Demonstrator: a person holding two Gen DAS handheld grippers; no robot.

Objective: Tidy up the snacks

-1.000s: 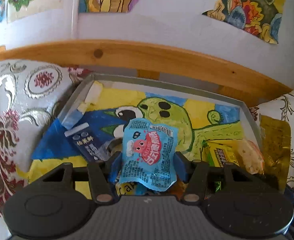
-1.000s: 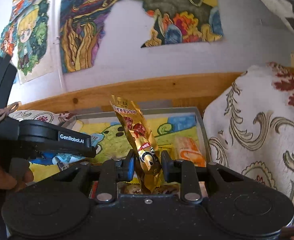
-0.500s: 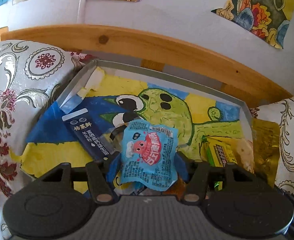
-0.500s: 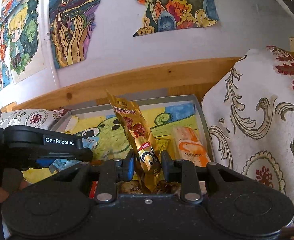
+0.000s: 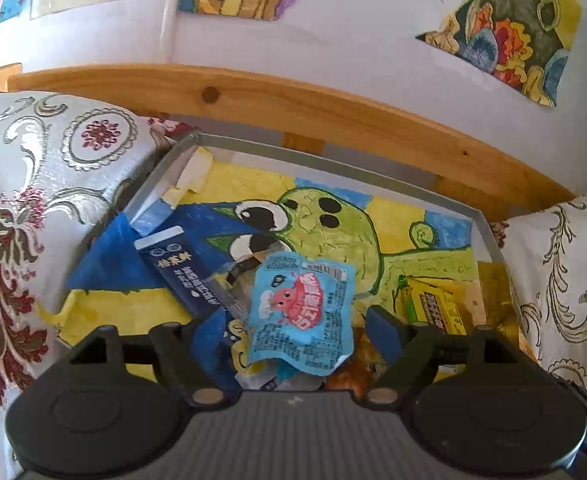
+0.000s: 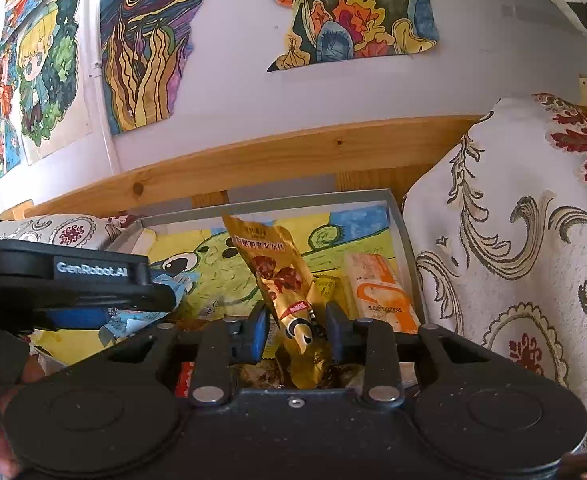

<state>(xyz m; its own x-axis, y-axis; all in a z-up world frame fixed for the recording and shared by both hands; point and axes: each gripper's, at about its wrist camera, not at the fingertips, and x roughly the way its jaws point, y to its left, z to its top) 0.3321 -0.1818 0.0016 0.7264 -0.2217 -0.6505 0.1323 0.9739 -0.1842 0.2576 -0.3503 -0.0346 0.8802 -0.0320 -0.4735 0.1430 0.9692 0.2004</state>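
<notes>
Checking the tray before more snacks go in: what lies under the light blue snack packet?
Under the light blue snack packet: clear wrapper, dark blue packet, the tray's painted lining. Anything directly beneath is covered.

Both cameras sit just behind their jaws and look forward and slightly down into the same grey tray (image 5: 487, 232), close over it, toward the wooden rail (image 5: 333, 104) and the wall at 12 o'clock. The left wrist view hangs over the tray's near left part, a patterned cushion (image 5: 33, 200) at 9 o'clock. The right wrist view looks in from further right, the left gripper (image 6: 73, 276) at 9 o'clock. Both views share the green frog drawing (image 6: 213, 264) lining the tray.
</notes>
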